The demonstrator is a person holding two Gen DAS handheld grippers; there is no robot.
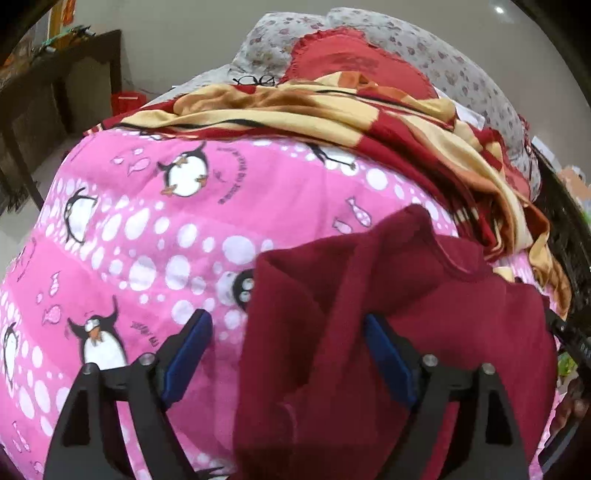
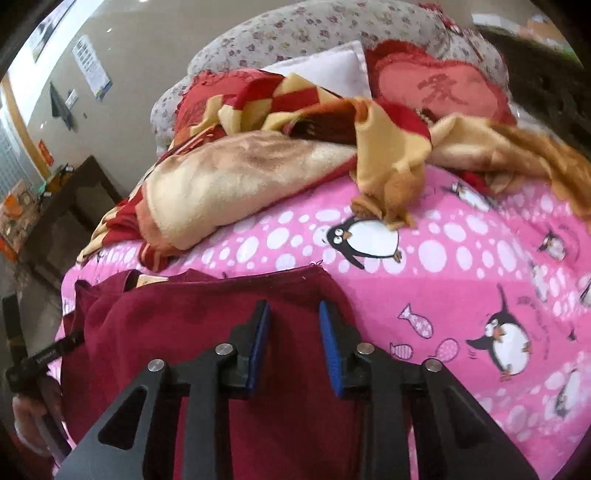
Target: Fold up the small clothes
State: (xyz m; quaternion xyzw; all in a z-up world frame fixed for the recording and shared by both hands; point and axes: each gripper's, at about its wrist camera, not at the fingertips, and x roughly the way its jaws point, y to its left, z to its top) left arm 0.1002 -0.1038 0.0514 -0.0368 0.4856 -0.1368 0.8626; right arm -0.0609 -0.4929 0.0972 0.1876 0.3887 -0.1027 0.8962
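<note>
Maroon garment (image 1: 399,332) rumpled across the lower centre and right of the left wrist view, lying on the pink penguin bedspread (image 1: 147,229). Left gripper (image 1: 286,325) low in that frame, blue-padded fingers (image 1: 188,354) spread wide apart, one over bare bedspread, the other over the maroon cloth, nothing clamped between them. Over in the right wrist view, same garment (image 2: 207,317) filling the lower left, its straight top edge running across mid-frame. Right gripper (image 2: 293,314) hovering right above it, fingers (image 2: 258,332) parted with a narrow gap, cloth showing between; touching or just above, cannot tell. Red and yellow checked blanket (image 2: 229,177) heaped across the upper half, just beyond the garment. Red heart-shaped cushion (image 2: 439,88) upper right, floral pillow (image 2: 314,29) along the top. Eyeglasses (image 1: 255,80) near the upper centre of the left wrist view. Dark wooden desk (image 1: 55,96) off at upper left.
</note>
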